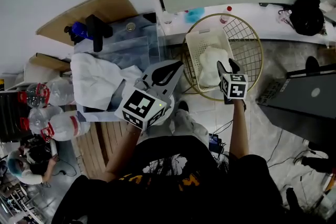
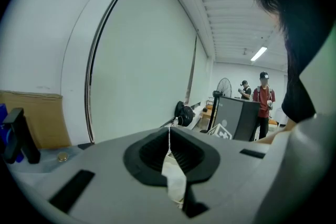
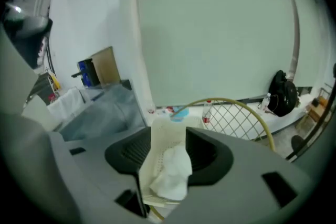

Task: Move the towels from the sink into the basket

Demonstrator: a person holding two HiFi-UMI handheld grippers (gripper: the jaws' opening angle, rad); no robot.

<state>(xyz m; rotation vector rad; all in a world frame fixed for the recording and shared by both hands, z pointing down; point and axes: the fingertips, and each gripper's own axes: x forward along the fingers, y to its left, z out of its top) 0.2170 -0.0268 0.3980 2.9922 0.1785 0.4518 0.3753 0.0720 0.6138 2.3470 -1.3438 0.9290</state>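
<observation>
Near: the left gripper [image 1: 173, 67] is clenched on a thin fold of white cloth [image 2: 173, 178]. The right gripper [image 1: 227, 65] is released, jaws apart, nothing pressed between the pads. Just beyond it, a crumpled white towel [image 1: 212, 66] is lodged in the cream perforated plastic basket [image 1: 202, 39], itself set inside a round gold wire basket [image 1: 252, 42]. To the left, a large white towel [image 1: 94, 81] is draped over the near edge of the clear-walled sink [image 1: 131, 44].

Judged: the fold should be carried right and held clenched until above the cream perforated plastic basket, with the right gripper drawn clear first.

The pinch is shown only in the left gripper view. The draped towel is absent from that view, so whether the fold belongs to it is not resolved
</observation>
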